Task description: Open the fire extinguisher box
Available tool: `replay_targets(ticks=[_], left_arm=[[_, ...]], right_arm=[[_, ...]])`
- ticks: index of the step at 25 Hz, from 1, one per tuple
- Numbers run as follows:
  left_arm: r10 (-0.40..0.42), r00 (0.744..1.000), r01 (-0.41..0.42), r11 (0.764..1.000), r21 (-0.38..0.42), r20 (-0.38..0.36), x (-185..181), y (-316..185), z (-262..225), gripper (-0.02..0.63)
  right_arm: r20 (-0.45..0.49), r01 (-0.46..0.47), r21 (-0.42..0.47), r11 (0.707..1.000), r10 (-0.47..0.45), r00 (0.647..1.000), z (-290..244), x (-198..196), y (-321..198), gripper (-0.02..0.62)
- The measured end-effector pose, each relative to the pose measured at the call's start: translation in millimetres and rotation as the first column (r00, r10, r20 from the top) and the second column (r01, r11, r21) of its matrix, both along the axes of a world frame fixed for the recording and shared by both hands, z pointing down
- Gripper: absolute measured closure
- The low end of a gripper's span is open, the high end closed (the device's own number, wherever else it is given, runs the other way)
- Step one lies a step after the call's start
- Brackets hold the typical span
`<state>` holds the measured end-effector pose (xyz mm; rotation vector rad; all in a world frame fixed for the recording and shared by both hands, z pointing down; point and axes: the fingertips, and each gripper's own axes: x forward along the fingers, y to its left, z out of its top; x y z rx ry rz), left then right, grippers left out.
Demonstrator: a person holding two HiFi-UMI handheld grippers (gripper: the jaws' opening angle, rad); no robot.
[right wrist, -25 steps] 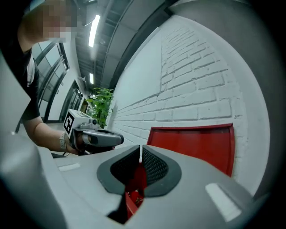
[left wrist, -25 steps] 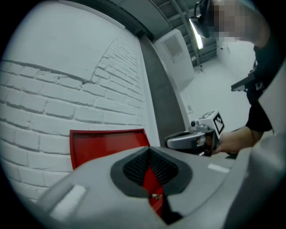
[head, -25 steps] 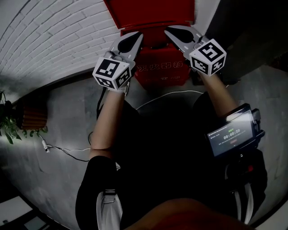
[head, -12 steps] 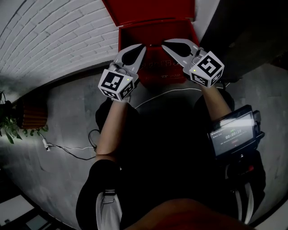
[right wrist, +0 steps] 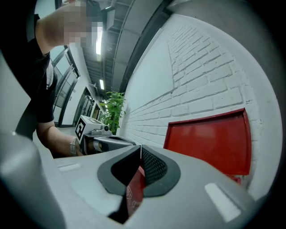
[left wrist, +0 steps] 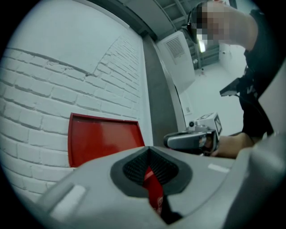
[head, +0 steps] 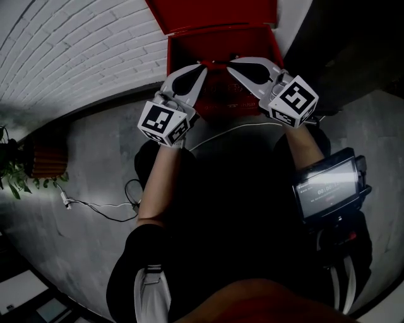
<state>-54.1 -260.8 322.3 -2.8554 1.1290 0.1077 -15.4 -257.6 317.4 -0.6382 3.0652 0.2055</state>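
So the red box (head: 219, 101) sits on the floor (head: 82, 158) right against the white brick wall (head: 76, 50), on the far side of both tools. Its long side runs left to right across the view. The lid (head: 211, 12) is already up, standing pretty much upright against the bricks, so the box looks open to me and the job is basically there. Both tools point away from the person and angle in toward each other, and their tips come in over the middle of the near rim, close together but not touching. The left tool (head: 201, 68) comes in from the left and the right tool (head: 231, 65) from the right. Neither is really nearer, it's about a tie. The left tool's jaws are pinched together at the tips, and the only red in the gap behind the pads is the box showing through, so I don't think it's holding anything. Same story for the right tool: jaws closed tip to tip, just red box face visible through the slot. There's something small and dark on the rim between the two tips, but I can't make out what it is. If the lid needs another nudge, it's straight ahead and up from both tips, so either side could reach it.
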Motion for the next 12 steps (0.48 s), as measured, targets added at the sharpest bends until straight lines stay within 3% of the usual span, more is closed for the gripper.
replay_targets(ticks=[7,12], left_arm=[[0.001,1.0,-0.001,1.0,-0.011,0.011,0.0,-2.3,3.5,0.601],[-0.011,1.0,0.011,0.999,0.033,-0.003,-4.1,-8.7,0.9,0.601]], right_arm=[[-0.014,-0.007,0.009,1.0,0.007,1.0,3.5,0.7,-1.9,0.583],[-0.022,0.001,0.016,1.0,-0.001,1.0,9.6,-2.1,-2.3,0.583]])
